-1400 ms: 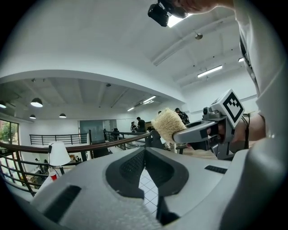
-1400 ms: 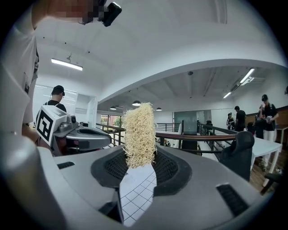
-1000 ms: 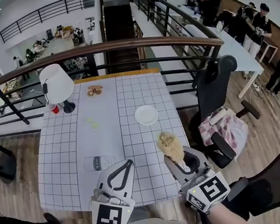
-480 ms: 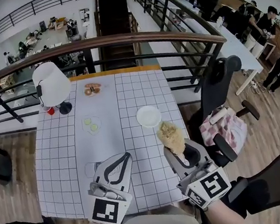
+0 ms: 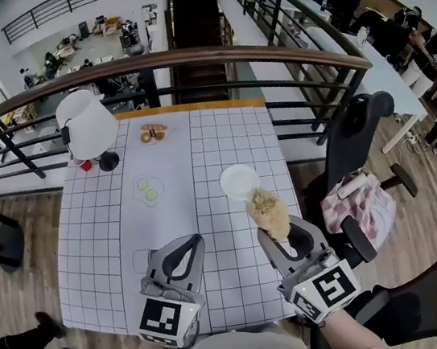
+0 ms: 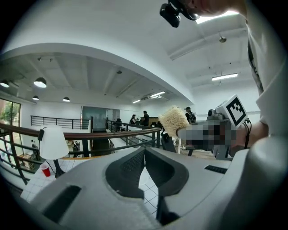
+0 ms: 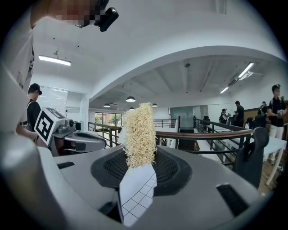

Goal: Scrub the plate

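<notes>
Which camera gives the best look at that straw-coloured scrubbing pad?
The right gripper view: the scrubbing pad fills the middle, close up, pinched upright in the right tongs. The head view shows it small, from above; the left gripper view catches only its side, farther off.

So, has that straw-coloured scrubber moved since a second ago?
Yes. The scrubber in the right gripper has moved forward, toward the white plate; its tip now nearly reaches the rim.

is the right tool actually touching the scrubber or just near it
Touching. The right gripper view shows the right tool closed on the lower end of the straw-coloured scrubber, with a pad pressed against each side.
</notes>
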Tool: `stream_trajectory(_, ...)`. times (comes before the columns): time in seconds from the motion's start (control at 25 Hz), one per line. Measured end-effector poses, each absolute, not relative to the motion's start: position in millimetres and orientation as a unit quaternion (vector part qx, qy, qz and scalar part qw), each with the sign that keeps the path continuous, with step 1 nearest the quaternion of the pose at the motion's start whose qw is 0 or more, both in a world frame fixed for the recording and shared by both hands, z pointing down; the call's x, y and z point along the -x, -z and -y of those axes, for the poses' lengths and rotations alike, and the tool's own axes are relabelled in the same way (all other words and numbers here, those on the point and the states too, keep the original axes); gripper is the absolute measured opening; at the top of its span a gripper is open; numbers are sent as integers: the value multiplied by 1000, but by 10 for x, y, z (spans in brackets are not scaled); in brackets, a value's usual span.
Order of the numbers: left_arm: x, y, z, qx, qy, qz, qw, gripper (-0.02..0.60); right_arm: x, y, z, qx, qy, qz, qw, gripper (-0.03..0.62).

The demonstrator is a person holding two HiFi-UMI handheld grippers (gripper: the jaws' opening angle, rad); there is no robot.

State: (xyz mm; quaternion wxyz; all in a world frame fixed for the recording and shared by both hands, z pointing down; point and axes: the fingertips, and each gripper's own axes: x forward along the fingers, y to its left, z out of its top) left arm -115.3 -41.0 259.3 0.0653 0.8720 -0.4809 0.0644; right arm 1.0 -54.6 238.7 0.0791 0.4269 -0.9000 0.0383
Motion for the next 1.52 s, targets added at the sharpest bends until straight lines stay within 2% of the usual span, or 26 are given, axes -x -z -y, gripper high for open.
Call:
stream_trajectory(0.36,891,-3021,838,-892,-63,432,119,17,-269,-2885,974,-445,-74,887,95,141)
stream_trajectory(0.68,675,-3496,1498,-899,-85,403,147,104,-275,-3384,1629,-443,-112,883,106,141)
stream_trajectory(0.92,598,-4335,2160,-891,-157,389,174,110,-227,-4128,2275,-441,-138,874,149,141)
stream_trajectory(1.08,566,-4950,2427,-880,-173,372,241,137,-192,-4736,2553,-439,-160,864,186,141)
stream_trajectory(1.52,490,-5909,2943,-820,-115,348,440,138,-402,-5889,3099,-483,-182,814,268,141)
